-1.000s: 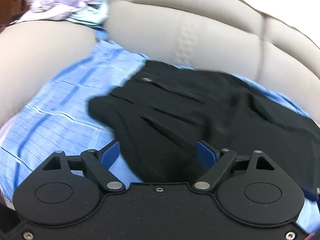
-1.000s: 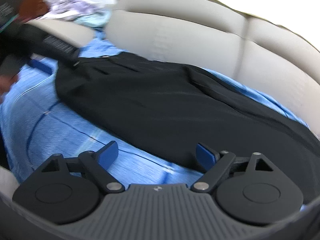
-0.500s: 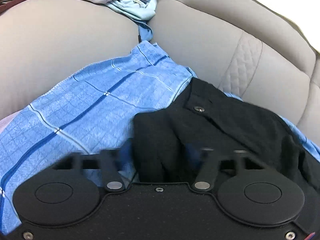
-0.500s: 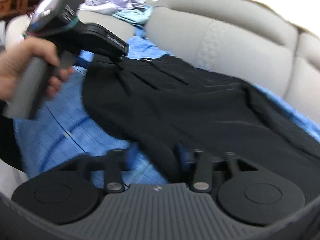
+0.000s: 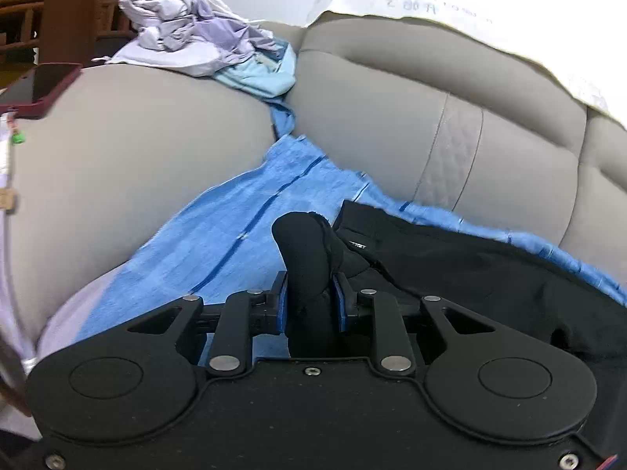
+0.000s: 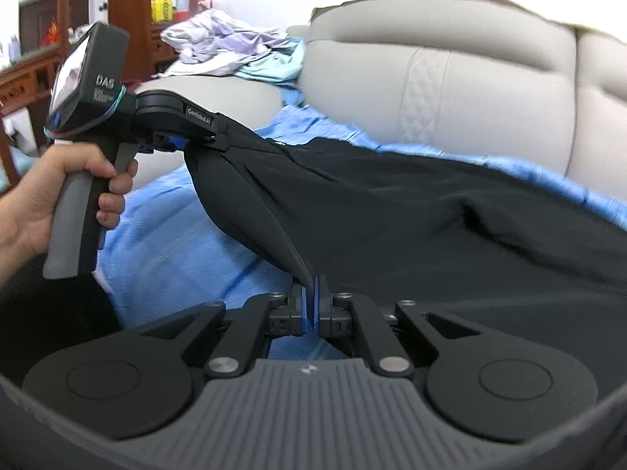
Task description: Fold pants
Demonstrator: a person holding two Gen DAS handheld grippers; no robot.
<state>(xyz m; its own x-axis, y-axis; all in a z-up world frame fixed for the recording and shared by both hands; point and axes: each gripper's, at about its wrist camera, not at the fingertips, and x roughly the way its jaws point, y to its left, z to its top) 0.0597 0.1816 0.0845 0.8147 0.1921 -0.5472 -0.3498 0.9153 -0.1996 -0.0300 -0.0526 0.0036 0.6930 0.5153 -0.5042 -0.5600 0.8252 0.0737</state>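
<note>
Black pants (image 6: 411,211) lie spread on a blue striped cloth (image 6: 176,250) over a beige sofa. My left gripper (image 5: 309,305) is shut on a bunched fold of the pants' waist end (image 5: 305,250) and lifts it off the cloth. In the right wrist view the left gripper (image 6: 207,133) shows in a hand at the left, clamped on the waist edge. My right gripper (image 6: 311,305) is shut on the near edge of the pants (image 6: 290,250), which rises taut between the two grippers.
The sofa backrest (image 5: 450,133) stands behind the pants and the armrest (image 5: 129,149) to the left. A pile of loose clothes (image 5: 203,51) sits on the armrest's far end, with a red-cased phone (image 5: 39,86) near it. Wooden furniture (image 6: 35,70) stands beyond.
Both grippers went from open to shut on the pants' edge. The left one now lifts the waist fold; the fabric between them has come up off the cloth.
</note>
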